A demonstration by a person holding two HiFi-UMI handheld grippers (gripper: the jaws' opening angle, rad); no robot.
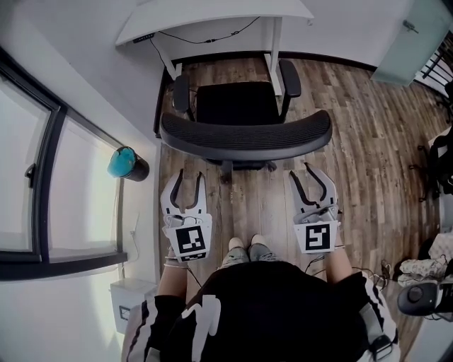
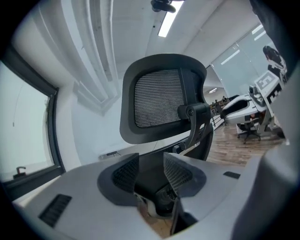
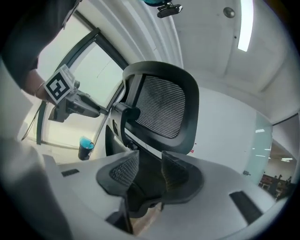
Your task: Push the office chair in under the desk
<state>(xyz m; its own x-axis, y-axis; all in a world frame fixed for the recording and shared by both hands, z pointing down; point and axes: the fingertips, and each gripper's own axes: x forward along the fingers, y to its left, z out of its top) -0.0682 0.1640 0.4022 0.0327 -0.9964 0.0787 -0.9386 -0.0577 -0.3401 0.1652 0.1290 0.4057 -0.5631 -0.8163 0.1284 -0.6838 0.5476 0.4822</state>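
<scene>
Held low in the lower middle of the head view, side by side and just short of the backrest: left tool and right tool, jaws partly spread, pinching nothing, probably lined up to press rather than grip. Upper centre: office chair, black, curved mesh back toward the tools, seat facing the white counter, not yet tucked under.
</scene>
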